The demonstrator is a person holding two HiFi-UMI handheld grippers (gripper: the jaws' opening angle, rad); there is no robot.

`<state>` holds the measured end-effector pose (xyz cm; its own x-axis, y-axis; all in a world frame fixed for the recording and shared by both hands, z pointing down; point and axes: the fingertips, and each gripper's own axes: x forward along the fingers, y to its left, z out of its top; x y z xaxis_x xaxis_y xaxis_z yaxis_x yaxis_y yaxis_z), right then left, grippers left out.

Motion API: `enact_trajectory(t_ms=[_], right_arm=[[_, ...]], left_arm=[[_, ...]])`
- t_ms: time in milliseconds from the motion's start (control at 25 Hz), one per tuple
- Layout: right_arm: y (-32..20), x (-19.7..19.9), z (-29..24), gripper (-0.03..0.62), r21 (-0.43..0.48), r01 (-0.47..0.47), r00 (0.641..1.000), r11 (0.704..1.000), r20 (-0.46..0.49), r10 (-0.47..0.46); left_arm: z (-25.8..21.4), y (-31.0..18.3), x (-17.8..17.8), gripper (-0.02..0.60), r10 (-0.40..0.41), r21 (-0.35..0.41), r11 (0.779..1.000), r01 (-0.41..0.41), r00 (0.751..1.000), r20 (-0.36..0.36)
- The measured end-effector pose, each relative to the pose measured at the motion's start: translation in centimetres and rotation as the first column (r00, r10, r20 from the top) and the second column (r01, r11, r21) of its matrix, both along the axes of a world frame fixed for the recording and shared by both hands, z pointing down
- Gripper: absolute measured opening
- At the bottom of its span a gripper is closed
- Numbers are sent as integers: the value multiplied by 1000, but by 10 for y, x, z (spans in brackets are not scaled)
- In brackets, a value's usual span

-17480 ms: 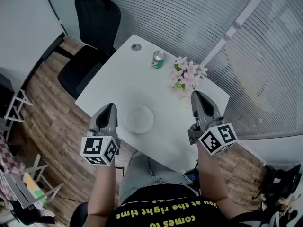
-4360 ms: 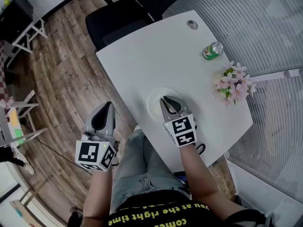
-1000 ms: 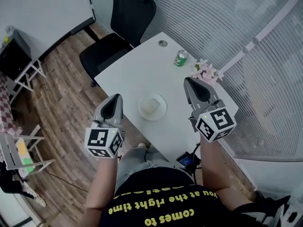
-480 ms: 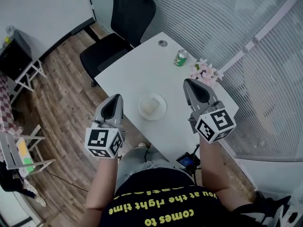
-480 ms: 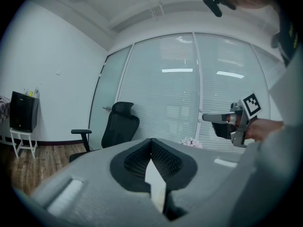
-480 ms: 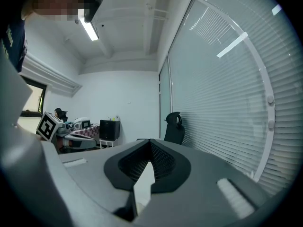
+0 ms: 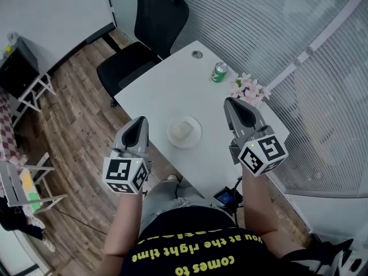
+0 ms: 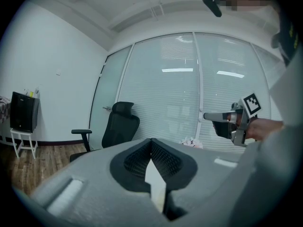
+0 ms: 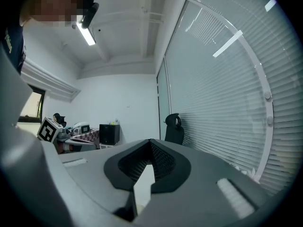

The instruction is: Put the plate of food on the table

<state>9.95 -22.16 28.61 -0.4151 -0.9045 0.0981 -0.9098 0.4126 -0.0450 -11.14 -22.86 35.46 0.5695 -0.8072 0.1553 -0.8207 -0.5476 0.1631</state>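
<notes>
- Since the frame a few seconds back, the right gripper (image 7: 231, 102) has come off the plate (image 7: 197, 135). It now hangs in the air to the plate's right, well clear of it.
- Over the last second neither gripper has visibly shifted; both are held up and roughly level, one on each side of the plate.
- The plate lies flat on the table (image 7: 167, 88), near the edge closest to the person, with a pale block of food (image 7: 183, 130) on it.
- In the oldest frame the plate on the table looked bare; it now carries the food.
- Right gripper: in its own view the jaws meet at the tips with nothing between them, so it holds nothing.
- Left gripper (image 7: 139, 121): its jaws are likewise closed to the tip and empty. It sits left of the plate, just off the table's near edge and over the floor.
- The can (image 7: 219, 72) and flowers (image 7: 247, 88) stand toward the far side of the table, well apart from the plate. They are in much the same places as a second ago.
- My reading is that the task is done: the food is on the table, both grippers have let go, and no further placing move seems needed.
- One thing to watch is that the plate is fairly close to the near edge, so any move back in should avoid nudging it that way.
</notes>
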Motion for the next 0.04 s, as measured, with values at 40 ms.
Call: enact_trajectory(t_ms=[40], right_arm=[[0, 0, -1, 6, 1, -1, 1000, 1000, 2, 1]], left_arm=[[-1, 0, 0, 0, 0, -1, 1000, 0, 1000, 0]])
